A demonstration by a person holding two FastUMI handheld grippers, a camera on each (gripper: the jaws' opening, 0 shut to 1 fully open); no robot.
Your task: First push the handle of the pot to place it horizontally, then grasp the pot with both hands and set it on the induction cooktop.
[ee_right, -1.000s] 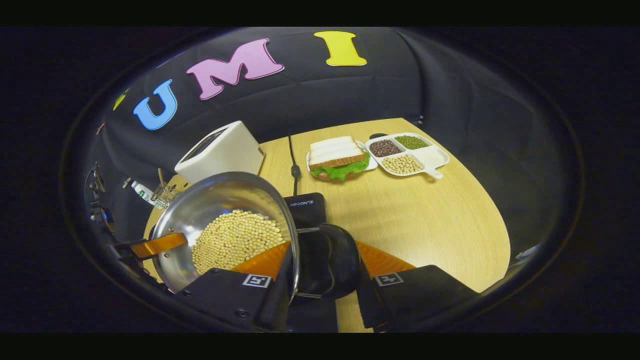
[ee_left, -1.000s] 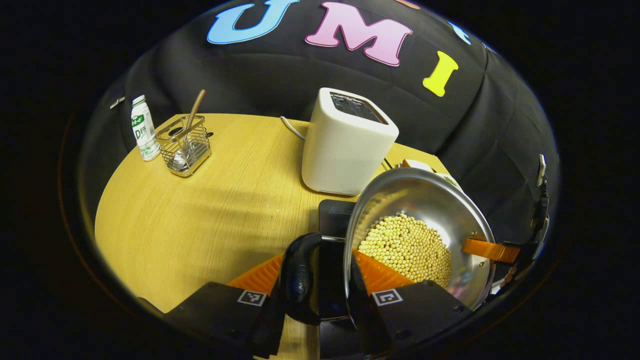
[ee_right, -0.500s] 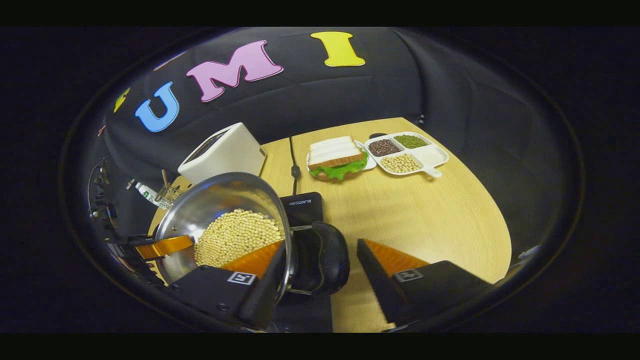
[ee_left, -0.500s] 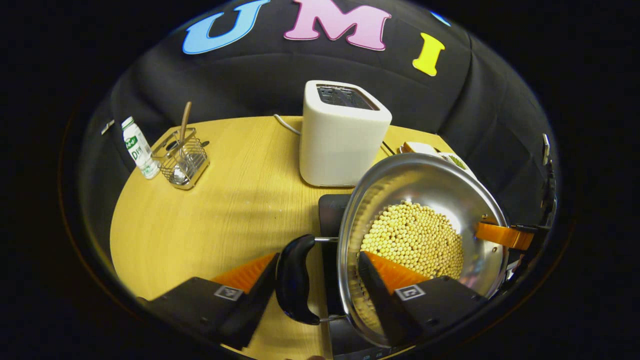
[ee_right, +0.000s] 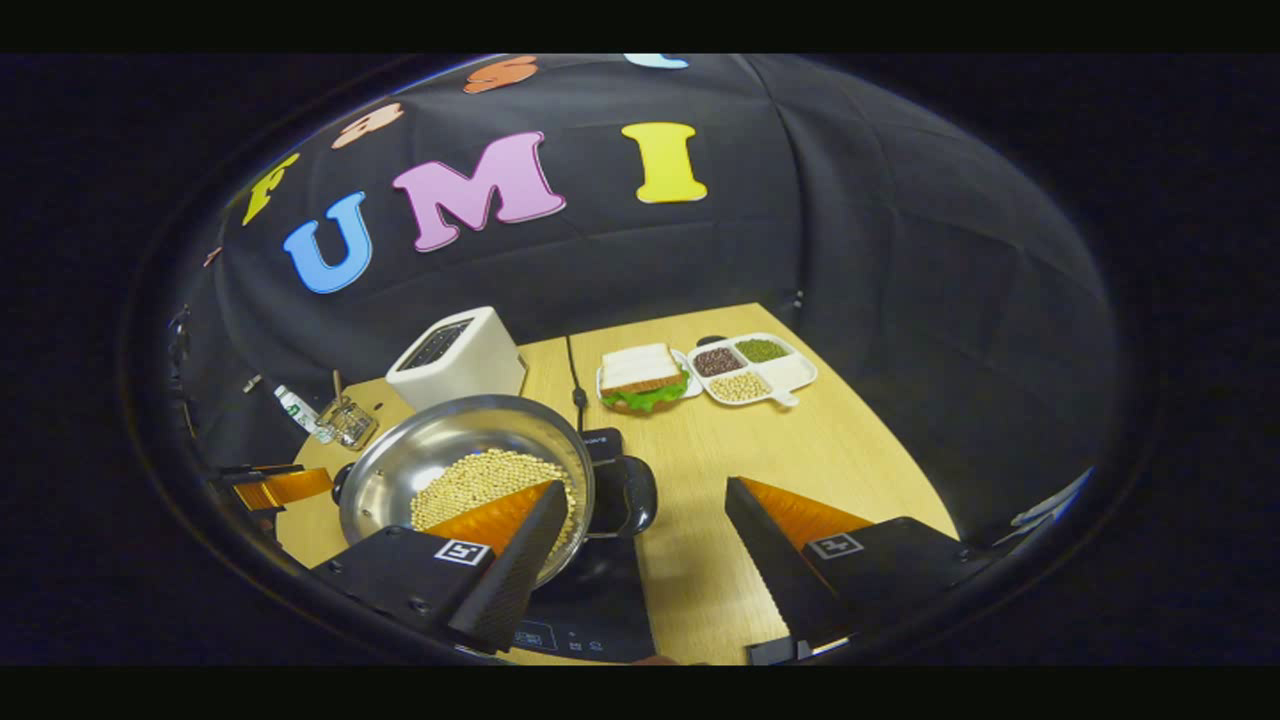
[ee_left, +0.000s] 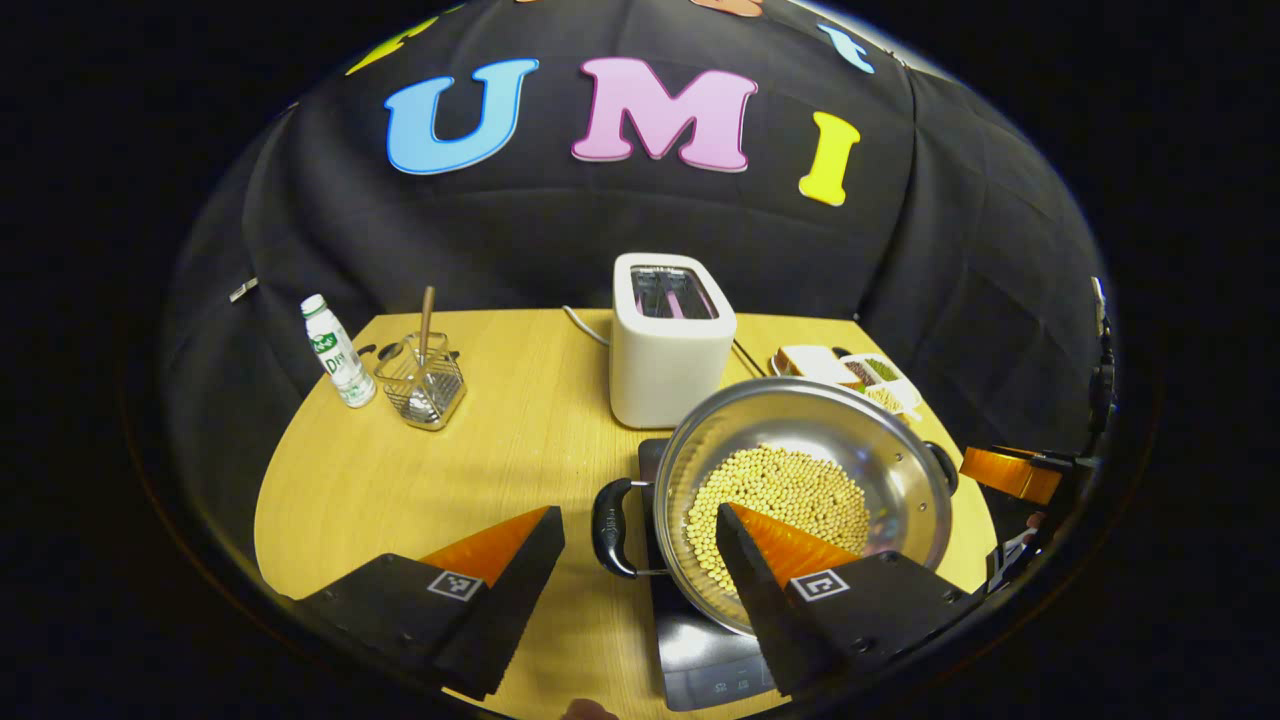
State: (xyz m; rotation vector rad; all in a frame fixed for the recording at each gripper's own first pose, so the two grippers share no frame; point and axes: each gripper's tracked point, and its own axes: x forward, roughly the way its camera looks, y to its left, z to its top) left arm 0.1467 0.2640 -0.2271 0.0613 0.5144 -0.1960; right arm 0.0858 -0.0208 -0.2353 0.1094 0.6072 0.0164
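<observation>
Your pot point(ee_left: 800, 490) sits on the cooktop point(ee_left: 700, 655), so as far as these frames show, both steps look done: its handles lie level and the pot appears to rest flat on the dark slab. What seems left is only to draw your hands clear.

In the left gripper view, your left gripper point(ee_left: 640, 560) is wide open and holds nothing. One finger stands over the bare bench point(ee_left: 400, 480); the other overlaps the pot's near rim in the picture, though I cannot tell whether it touches. The pot's left handle point(ee_left: 610, 527) shows in the gap between them, apart from both.

In the right gripper view, your right gripper point(ee_right: 650, 545) is likewise spread wide and empty. The right handle point(ee_right: 625, 495) lies between the fingers but farther off, gripped by neither. Your other gripper shows at the far side of the pot, near its opposite handle.

The pot stands upright, mouth up, with beans point(ee_left: 780, 495) heaped in the bottom. Its long axis runs handle to handle, roughly parallel with the bench's front edge and level, one handle toward each of your hands. The cooktop's control strip faces you, and the pot covers most of the slab behind it. The toaster point(ee_left: 670, 340) stands just behind the pot, near but apart.
</observation>
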